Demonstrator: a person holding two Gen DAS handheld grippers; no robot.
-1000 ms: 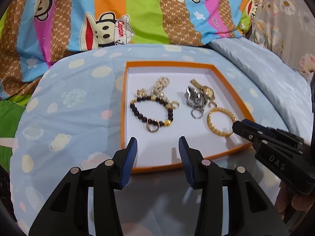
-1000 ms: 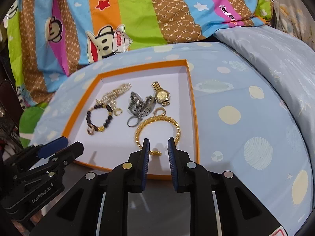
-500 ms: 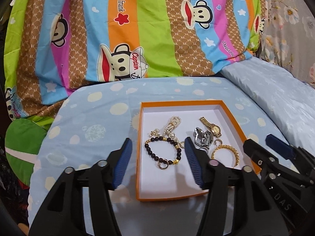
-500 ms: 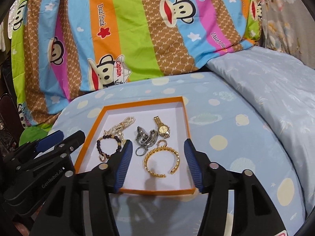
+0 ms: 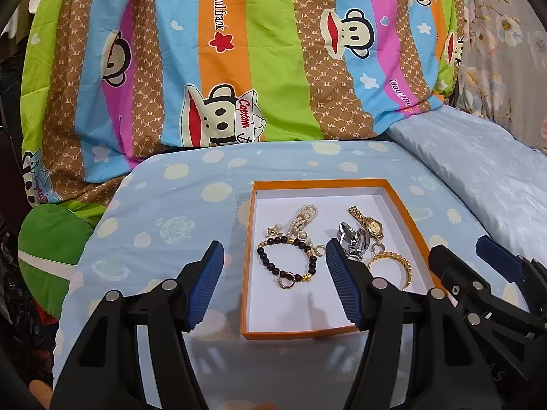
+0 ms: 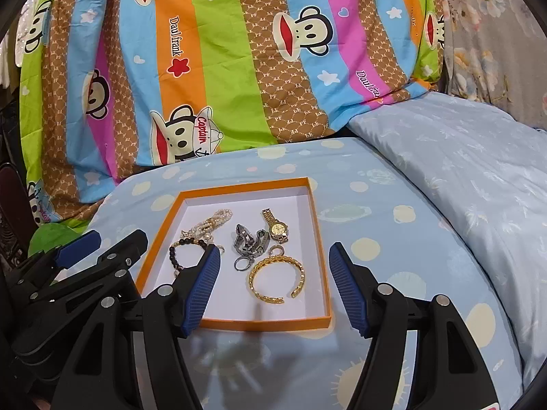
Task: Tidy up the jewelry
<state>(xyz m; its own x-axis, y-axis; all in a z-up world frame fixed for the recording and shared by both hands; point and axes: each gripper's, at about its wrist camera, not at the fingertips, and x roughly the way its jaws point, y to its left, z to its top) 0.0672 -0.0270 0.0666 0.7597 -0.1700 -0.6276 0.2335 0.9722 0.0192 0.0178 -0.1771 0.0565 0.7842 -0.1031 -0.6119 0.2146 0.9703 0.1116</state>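
Observation:
An orange-rimmed white tray [image 5: 248, 335] [image 6: 259, 325] lies on a blue dotted cushion. In it are a dark bead bracelet [image 5: 265, 261] [image 6: 172, 253], a pearl strand [image 5: 304, 217] [image 6: 213, 220], a gold watch [image 5: 371, 225] [image 6: 277, 229], a silver watch [image 5: 355, 239] [image 6: 251, 242] and a gold bangle [image 5: 393, 259] [image 6: 275, 276]. My left gripper [image 5: 273, 283] is open and empty, above the tray's near edge. My right gripper [image 6: 273, 287] is open and empty, over the bangle's side of the tray. Each gripper shows in the other's view, the right [image 5: 492, 294] and the left [image 6: 78, 273].
A striped cartoon-monkey blanket [image 5: 239, 51] [image 6: 239, 51] rises behind the cushion. A pale blue quilt [image 5: 478, 177] [image 6: 461, 171] lies to the right. A green cushion [image 5: 51, 239] sits at the far left. Floral fabric [image 5: 495, 34] hangs at the upper right.
Both grippers have pulled back and up from the tray. The right gripper, nearly closed a second ago, has opened wide, and the gold bangle lies in the tray.

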